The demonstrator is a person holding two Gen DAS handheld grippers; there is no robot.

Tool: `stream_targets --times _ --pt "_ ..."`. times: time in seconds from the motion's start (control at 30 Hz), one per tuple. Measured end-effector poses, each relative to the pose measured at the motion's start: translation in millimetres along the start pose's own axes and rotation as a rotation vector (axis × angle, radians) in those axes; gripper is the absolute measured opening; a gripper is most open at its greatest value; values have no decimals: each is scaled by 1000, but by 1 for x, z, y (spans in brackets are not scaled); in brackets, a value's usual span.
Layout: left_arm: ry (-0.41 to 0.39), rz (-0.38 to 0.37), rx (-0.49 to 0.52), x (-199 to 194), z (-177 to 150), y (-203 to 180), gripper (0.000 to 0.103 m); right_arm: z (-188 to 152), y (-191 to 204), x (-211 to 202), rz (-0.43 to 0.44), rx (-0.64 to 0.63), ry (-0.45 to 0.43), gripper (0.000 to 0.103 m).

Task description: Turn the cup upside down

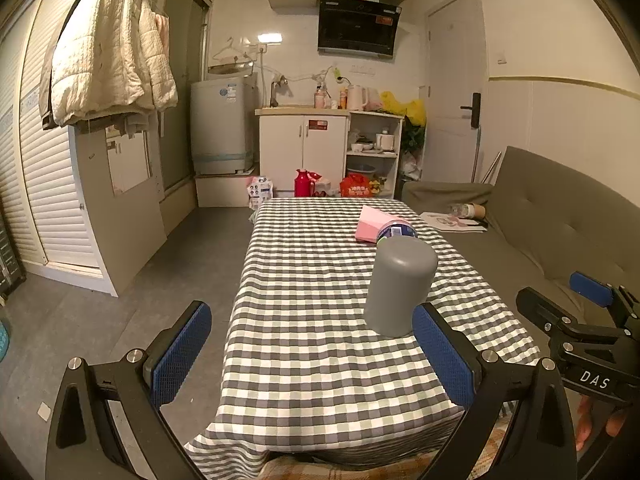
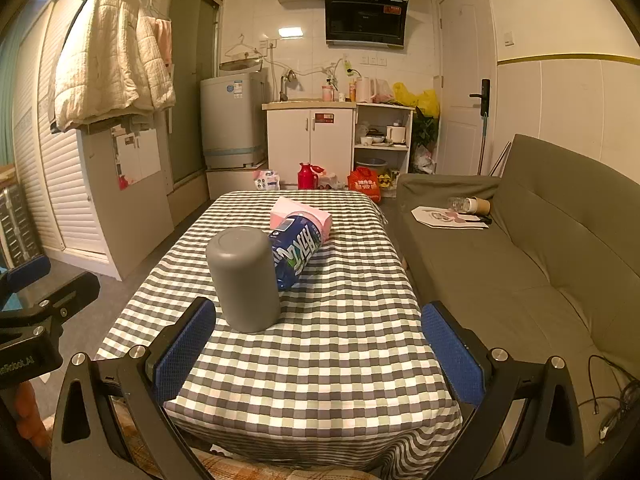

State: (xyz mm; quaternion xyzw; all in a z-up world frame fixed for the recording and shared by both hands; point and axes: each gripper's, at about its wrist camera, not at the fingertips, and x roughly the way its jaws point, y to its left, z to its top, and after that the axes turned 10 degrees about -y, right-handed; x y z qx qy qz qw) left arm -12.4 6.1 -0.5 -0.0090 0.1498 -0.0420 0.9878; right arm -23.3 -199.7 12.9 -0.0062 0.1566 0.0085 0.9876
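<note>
A grey cup (image 1: 400, 286) stands mouth down on the checkered tablecloth (image 1: 312, 340), its closed base up. It also shows in the right wrist view (image 2: 244, 282). My left gripper (image 1: 312, 354) is open and empty, just short of the cup and to its left; its right pad (image 1: 444, 354) is close to the cup's foot. My right gripper (image 2: 320, 354) is open and empty, near the table's front edge, right of the cup. The right gripper also shows at the edge of the left wrist view (image 1: 580, 320).
A blue wrapped roll (image 2: 294, 250) lies behind the cup, against a pink box (image 2: 302, 218). A grey sofa (image 2: 520, 264) runs along the table's right side with papers and a paper cup on it. White cabinets and a washing machine stand at the back.
</note>
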Motion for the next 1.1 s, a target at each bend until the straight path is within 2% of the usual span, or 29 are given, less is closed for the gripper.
stream_targets --times 1.1 --pt "12 14 6 1 -3 5 103 -5 -1 4 -2 1 15 103"
